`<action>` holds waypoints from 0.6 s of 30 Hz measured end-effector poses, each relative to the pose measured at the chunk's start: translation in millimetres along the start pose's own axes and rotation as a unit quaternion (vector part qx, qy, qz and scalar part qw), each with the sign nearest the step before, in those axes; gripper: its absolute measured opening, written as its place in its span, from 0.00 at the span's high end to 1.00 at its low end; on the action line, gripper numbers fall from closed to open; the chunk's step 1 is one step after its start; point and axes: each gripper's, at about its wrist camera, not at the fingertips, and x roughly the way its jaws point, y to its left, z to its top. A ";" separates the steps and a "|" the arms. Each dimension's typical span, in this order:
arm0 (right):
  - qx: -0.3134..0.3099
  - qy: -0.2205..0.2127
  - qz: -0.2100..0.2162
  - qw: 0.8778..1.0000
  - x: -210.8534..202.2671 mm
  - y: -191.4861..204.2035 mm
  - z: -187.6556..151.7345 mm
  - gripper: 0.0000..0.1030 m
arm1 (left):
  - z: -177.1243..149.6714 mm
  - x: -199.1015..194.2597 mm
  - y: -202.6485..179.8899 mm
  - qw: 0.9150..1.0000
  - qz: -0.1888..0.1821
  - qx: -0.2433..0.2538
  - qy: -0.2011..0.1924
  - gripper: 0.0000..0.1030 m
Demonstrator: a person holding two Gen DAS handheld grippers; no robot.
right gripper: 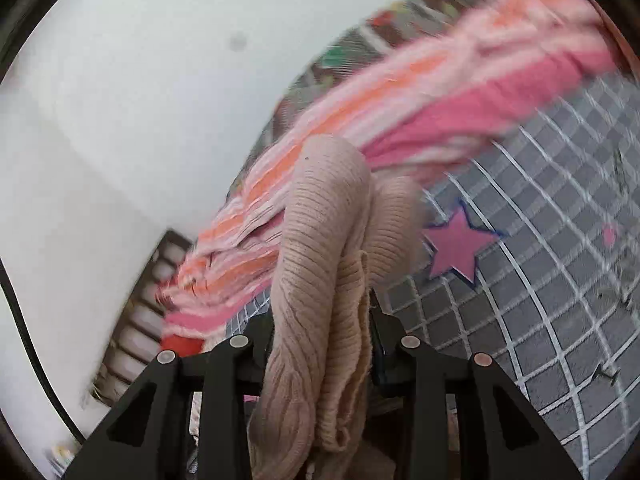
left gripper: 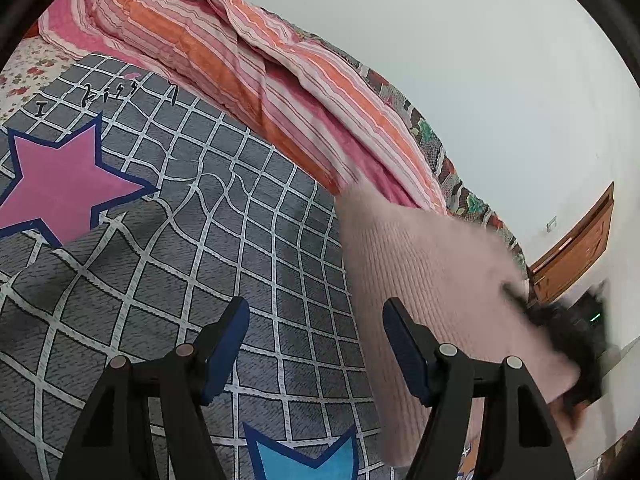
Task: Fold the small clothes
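Observation:
A beige ribbed knit garment (right gripper: pixel 320 220) hangs bunched between the jaws of my right gripper (right gripper: pixel 320 320), which is shut on it above the bed. In the left wrist view the same garment (left gripper: pixel 432 280) is a blurred pale sheet at the right, with the right gripper (left gripper: pixel 560 328) a dark blur at its far edge. My left gripper (left gripper: pixel 316 308) stands open over the grey grid bedsheet (left gripper: pixel 248 208) just left of the garment, with nothing between its blue-padded fingers (left gripper: pixel 226 344).
A pink and orange striped quilt (left gripper: pixel 224 52) lies heaped along the far side of the bed. The sheet carries a pink star (left gripper: pixel 64 184) and a blue shape (left gripper: pixel 304 460). A white wall and a wooden door (left gripper: pixel 576 252) stand beyond.

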 end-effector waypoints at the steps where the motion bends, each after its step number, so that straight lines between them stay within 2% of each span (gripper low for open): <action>1: 0.007 0.011 -0.011 1.000 6.7 -19.7 -3.6 0.62 | -0.9 2.5 -1.5 1.000 0.001 0.002 0.004 0.35; 4: 0.022 0.044 -0.095 0.994 25.7 -76.5 -14.4 0.60 | -3.9 9.0 -6.7 1.000 0.001 0.009 0.012 0.35; 5: 0.030 0.043 -0.101 0.994 24.6 -91.3 -16.3 0.58 | -5.4 12.6 -10.1 1.000 0.003 0.013 0.015 0.35; 7: 0.040 0.034 -0.068 0.996 13.0 -100.9 -17.7 0.51 | -7.4 18.9 -16.7 0.999 0.011 0.026 0.019 0.35; 8: 0.026 0.031 -0.065 0.997 5.4 -96.7 -18.7 0.51 | -8.2 21.5 -22.2 0.999 0.021 0.038 0.016 0.35; 10: -0.030 0.022 -0.093 0.995 -4.8 -79.3 -21.2 0.51 | -7.6 22.4 -29.0 0.998 0.033 0.055 0.003 0.35; 12: -0.110 0.005 -0.133 0.985 -14.2 -55.6 -27.5 0.51 | -6.7 22.8 -32.1 0.997 0.040 0.059 -0.007 0.35; 14: -0.164 -0.007 -0.151 0.975 -17.2 -40.3 -34.2 0.51 | -5.9 25.1 -30.9 0.998 0.037 0.050 -0.007 0.35; 18: -0.205 -0.004 -0.163 0.965 -5.0 -29.4 -38.2 0.52 | -5.9 29.6 -30.0 0.998 0.043 0.047 0.000 0.35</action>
